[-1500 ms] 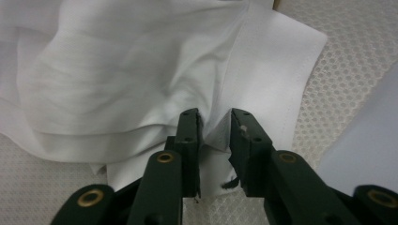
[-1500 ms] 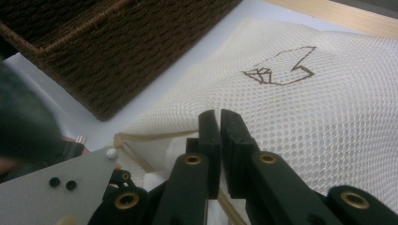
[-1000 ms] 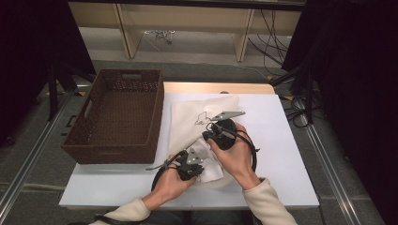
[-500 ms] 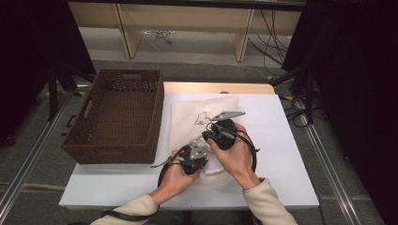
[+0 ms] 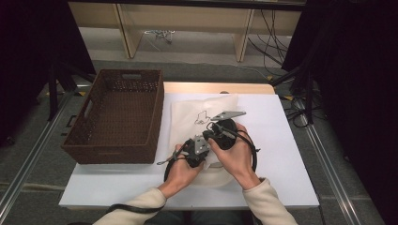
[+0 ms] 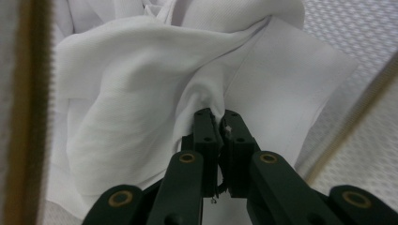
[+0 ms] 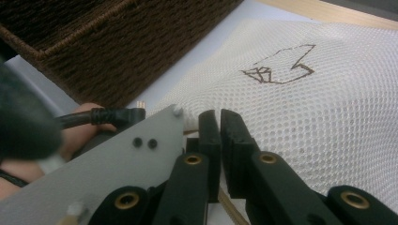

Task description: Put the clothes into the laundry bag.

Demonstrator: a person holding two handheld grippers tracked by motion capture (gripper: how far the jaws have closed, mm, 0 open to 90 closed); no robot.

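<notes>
Left gripper (image 6: 218,123) has slid w/ its hand toward the right gripper (image 7: 220,123), jaws pinched shut on white cloth (image 6: 141,93) inside the mesh bag (image 5: 197,112) on the table (image 5: 291,140), beside the basket (image 5: 117,117). Right gripper's closed on the bag's edge. Prob. stuffing the cloth in.

To your left stands a brown wicker basket (image 5: 117,117) on the white table (image 5: 291,140); cables (image 5: 277,28) trail over the floor beyond.
</notes>
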